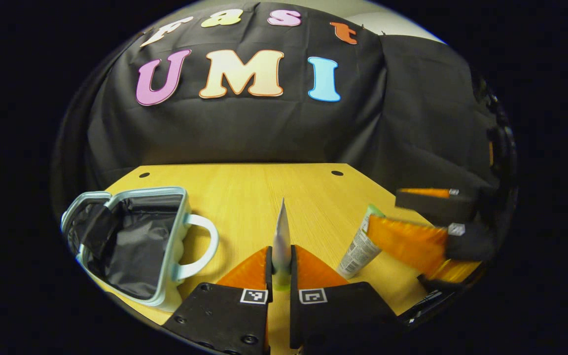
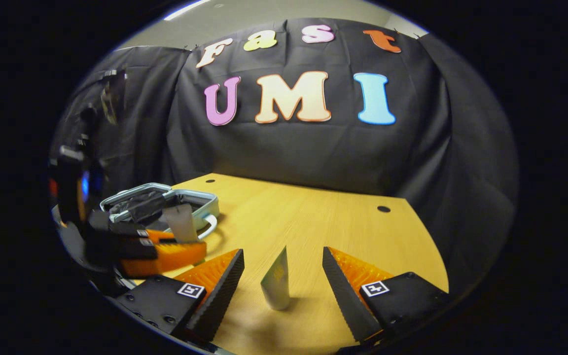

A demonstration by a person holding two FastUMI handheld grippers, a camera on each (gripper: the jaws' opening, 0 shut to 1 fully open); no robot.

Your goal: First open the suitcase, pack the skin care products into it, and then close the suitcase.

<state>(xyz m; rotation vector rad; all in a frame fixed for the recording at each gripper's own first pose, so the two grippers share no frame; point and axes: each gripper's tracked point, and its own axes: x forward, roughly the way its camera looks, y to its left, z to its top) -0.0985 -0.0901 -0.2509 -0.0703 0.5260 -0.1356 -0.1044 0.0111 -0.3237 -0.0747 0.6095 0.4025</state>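
Left tongs (image 1: 280, 268) clamp grey tube (image 1: 281, 241) | right tongs (image 2: 282, 276) gape around second tube (image 2: 276, 282) | suitcase (image 1: 131, 241) open, lining bare

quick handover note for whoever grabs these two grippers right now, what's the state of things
Left gripper: shut on a pale tube, held upright above the table.
Right gripper: jaws open around a second tube that stands on the table, not yet gripped.
Suitcase: open on the left gripper's side of the table, dark lining visible; no products seen inside.
Done: suitcase opened.
Left: put both tubes in, close the suitcase.
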